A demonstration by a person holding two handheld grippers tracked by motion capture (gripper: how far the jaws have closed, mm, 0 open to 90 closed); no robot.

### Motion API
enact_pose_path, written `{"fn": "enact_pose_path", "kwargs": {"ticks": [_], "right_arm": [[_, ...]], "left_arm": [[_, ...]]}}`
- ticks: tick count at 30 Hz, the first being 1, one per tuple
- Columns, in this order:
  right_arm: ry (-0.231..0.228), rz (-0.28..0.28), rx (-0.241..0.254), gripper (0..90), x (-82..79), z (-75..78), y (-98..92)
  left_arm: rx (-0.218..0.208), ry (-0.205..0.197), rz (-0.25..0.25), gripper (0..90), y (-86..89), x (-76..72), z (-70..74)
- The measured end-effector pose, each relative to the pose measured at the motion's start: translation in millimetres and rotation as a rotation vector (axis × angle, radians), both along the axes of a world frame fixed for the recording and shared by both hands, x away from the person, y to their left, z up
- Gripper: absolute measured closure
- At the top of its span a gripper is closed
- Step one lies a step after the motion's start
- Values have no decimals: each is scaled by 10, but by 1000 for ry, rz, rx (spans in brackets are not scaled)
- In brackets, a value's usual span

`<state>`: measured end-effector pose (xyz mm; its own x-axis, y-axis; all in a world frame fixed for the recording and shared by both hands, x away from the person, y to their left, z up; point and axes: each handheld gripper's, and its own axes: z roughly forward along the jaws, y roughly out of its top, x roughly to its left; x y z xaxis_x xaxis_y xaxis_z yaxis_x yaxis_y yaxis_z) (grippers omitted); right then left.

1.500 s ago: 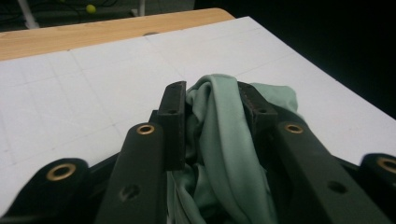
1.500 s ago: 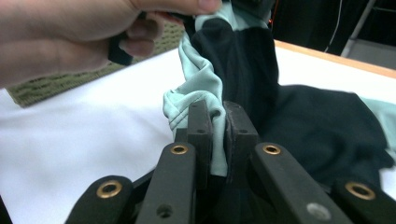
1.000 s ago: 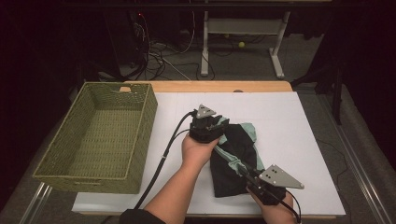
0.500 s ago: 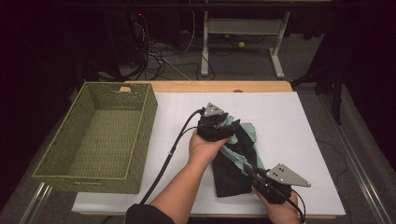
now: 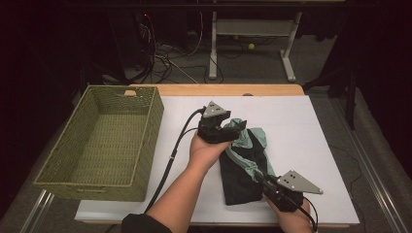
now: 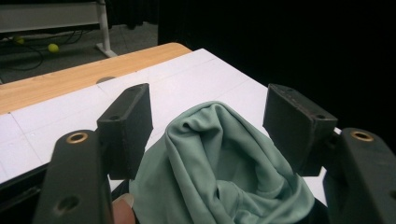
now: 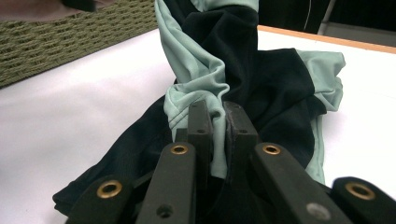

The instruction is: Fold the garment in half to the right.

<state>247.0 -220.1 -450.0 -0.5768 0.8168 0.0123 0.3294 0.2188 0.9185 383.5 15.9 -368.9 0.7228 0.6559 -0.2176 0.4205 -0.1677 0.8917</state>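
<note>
Beside basket (image 5: 104,141), garment (image 5: 243,170) mid-table (image 5: 311,121) — right side bare

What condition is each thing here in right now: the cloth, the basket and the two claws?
Garment: crumpled on the white table, black with pale green parts, one end lifted.
Basket: upright, nothing in it, apart from the garment.
Left claw: jaws have just been opening; green fabric lies between them, unpinched.
Right claw: shut on a green fold of the garment.
</note>
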Motion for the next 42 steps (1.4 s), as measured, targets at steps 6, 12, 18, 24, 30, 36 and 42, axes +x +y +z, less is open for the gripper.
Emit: {"fn": "enact_pose_path", "kwargs": {"ticks": [6, 12, 18, 24, 30, 36, 42], "right_arm": [[-1, 1, -4, 831, -3, -1, 4], [1, -1, -5, 831, -8, -4, 6], [1, 1, -8, 831, -7, -10, 9], [8, -5, -1, 830, -11, -16, -18], [22, -9, 7, 828, -14, -32, -76], [46, -7, 25, 817, -28, -52, -148], [74, -12, 30, 791, -40, -76, -218]], "left_arm": [[10, -14, -9, 297, 104, -92, -12], [12, 16, -20, 305, 221, -170, -139], [29, 47, -39, 503, 198, -215, -301], [38, 50, -34, 690, 58, -175, -328], [73, 35, -51, 755, -163, -120, -274], [105, 50, -73, 757, -413, -13, -249], [136, 65, -85, 753, -650, 87, -293]]}}
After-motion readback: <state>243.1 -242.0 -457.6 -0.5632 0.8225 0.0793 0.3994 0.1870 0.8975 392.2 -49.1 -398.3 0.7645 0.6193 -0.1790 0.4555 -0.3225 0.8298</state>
